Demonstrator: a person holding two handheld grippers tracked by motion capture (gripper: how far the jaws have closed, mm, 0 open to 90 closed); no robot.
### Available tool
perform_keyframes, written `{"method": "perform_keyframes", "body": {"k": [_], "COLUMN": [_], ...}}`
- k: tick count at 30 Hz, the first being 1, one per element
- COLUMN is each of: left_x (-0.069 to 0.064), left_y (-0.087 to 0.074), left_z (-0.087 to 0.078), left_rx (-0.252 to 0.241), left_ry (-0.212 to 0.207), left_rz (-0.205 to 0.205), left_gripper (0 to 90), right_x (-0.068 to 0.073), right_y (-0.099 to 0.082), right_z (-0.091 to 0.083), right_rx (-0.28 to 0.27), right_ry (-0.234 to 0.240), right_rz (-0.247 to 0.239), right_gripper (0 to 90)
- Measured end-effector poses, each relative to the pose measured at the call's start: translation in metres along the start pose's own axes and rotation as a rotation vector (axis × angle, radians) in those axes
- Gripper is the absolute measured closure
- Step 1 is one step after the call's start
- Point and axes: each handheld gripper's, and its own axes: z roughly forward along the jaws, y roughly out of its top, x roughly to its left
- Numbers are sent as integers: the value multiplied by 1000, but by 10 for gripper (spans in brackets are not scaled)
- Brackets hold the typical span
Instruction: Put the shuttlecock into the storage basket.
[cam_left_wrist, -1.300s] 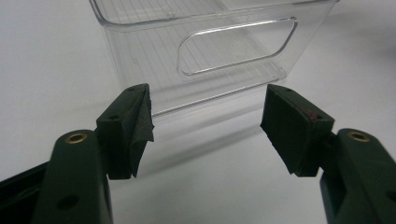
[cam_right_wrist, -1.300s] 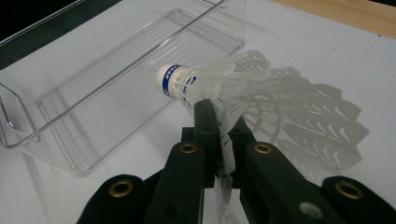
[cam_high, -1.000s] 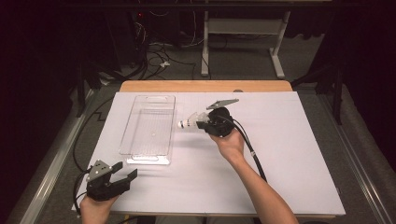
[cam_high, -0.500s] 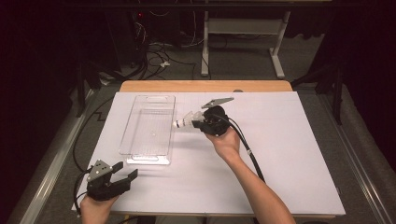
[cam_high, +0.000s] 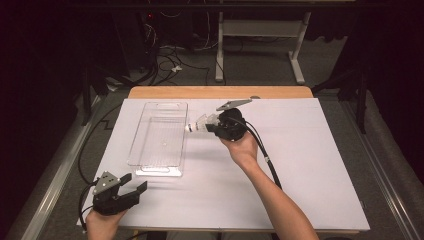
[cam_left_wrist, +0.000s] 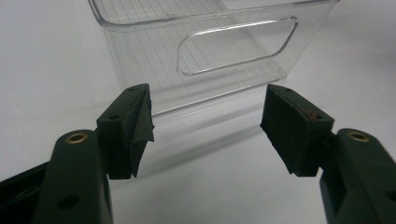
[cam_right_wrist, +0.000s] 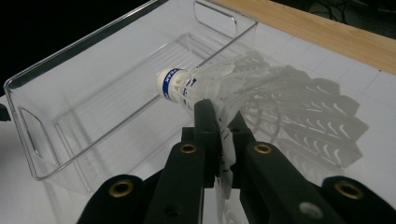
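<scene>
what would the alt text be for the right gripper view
The right gripper pinches a white plastic shuttlecock by its skirt, with the blue-banded cork pointing toward a clear plastic bin. The bin sits on a white table cover, and a strip of wooden table edge runs behind it.

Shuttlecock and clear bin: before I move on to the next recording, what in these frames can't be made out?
- Shuttlecock: in the right gripper view the right gripper covers the pinched part of its skirt; the blue-band lettering is too small to read.
- Clear bin: in the left gripper view the top edge cuts off its far end.
- Shuttlecock against bin rim, high view: touching or apart is too small to tell.
- Left gripper: open, nothing between its jaws.
</scene>
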Motion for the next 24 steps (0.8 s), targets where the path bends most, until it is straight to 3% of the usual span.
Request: {"method": "perform_keyframes", "body": {"k": [17,24], "left_x": [0,1], "left_y": [0,0], "left_z": [-1,-1], "left_rx": [-1,-7], "left_ry": [-3,-3], "left_rz": [1,-2], "left_gripper": [344,344], "right_x": [3,5], "right_y": [21,31], "right_z": [9,20], "right_rx": [-7,-2], "right_ry": [11,18], "right_rz": [16,14], "right_gripper": [889,889]}}
